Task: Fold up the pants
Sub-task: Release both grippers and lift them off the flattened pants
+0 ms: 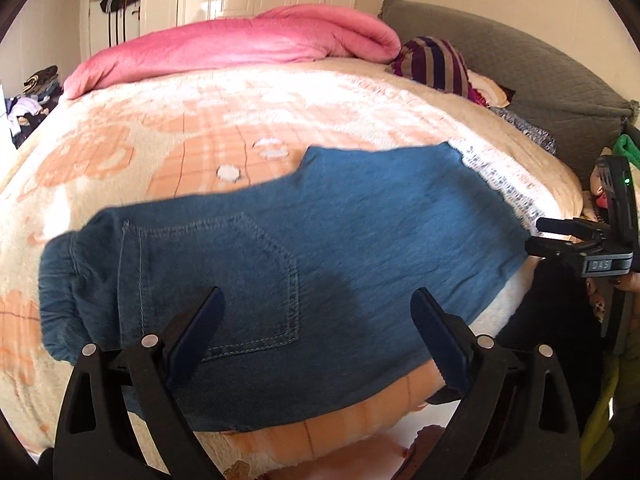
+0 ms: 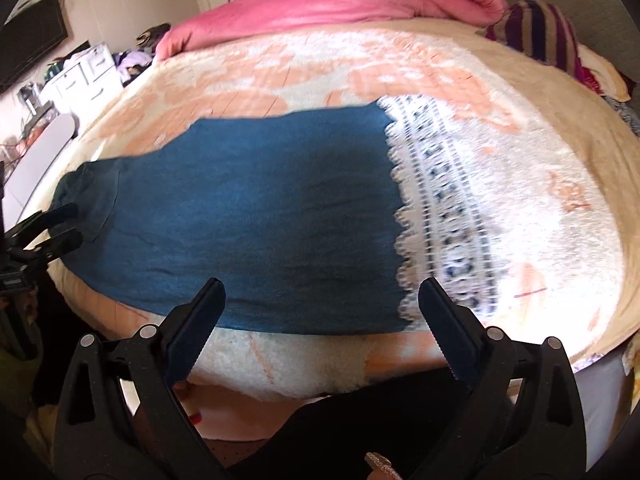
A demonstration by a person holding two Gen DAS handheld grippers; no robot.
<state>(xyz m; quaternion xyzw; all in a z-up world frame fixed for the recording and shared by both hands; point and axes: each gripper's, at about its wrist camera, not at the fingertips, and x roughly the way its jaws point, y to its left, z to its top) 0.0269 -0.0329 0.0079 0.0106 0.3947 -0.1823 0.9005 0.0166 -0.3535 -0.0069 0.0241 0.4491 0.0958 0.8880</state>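
Note:
Blue denim pants (image 1: 304, 248) lie flat across the near edge of the bed, back pocket (image 1: 248, 280) up, waist to the left. The leg end has a white lace cuff (image 2: 436, 216) at the right. My left gripper (image 1: 316, 312) is open, just above the pocket area, holding nothing. My right gripper (image 2: 320, 304) is open above the lower leg near the cuff, holding nothing. The right gripper also shows at the right edge of the left wrist view (image 1: 560, 236), and the left gripper at the left edge of the right wrist view (image 2: 60, 228).
The bed has a cream and orange fleece blanket (image 1: 168, 152). A pink quilt (image 1: 240, 44) lies along the far side. A striped pillow (image 1: 436, 64) and grey headboard (image 1: 540, 76) are at the right. Clutter and white drawers (image 2: 88, 76) stand left of the bed.

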